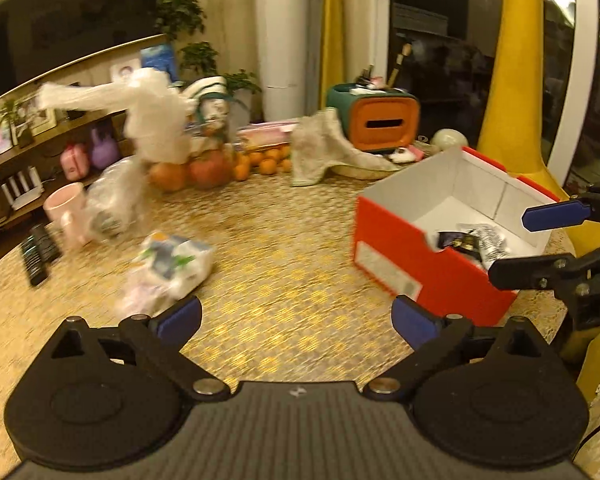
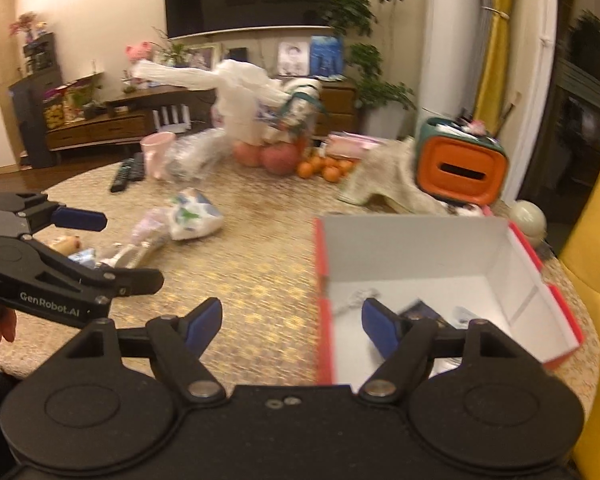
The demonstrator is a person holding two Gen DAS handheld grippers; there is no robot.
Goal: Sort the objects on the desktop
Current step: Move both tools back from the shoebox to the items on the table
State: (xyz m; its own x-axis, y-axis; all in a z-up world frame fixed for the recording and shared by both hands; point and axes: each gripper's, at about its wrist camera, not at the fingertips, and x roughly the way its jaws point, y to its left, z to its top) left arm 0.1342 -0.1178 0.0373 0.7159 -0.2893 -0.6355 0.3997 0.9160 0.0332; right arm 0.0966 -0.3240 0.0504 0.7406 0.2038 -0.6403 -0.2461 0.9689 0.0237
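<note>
A red box with a white inside stands open on the patterned table, holding a dark packet and a crinkled silvery wrapper on its floor. The left gripper hangs wide open and empty over bare tabletop, just beside the box. The right gripper, also spread and empty, sits over the box's near edge, while a white printed packet and other wrappers lie loose on the table, well apart from the box.

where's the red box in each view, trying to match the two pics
Left wrist view: the red box sits right of centre on the table, its open top facing the camera, small packets inside.
Right wrist view: the red box fills the lower right, directly ahead of the right gripper.
Shared landmark: the orange and green bin stands behind the box in both.
</note>
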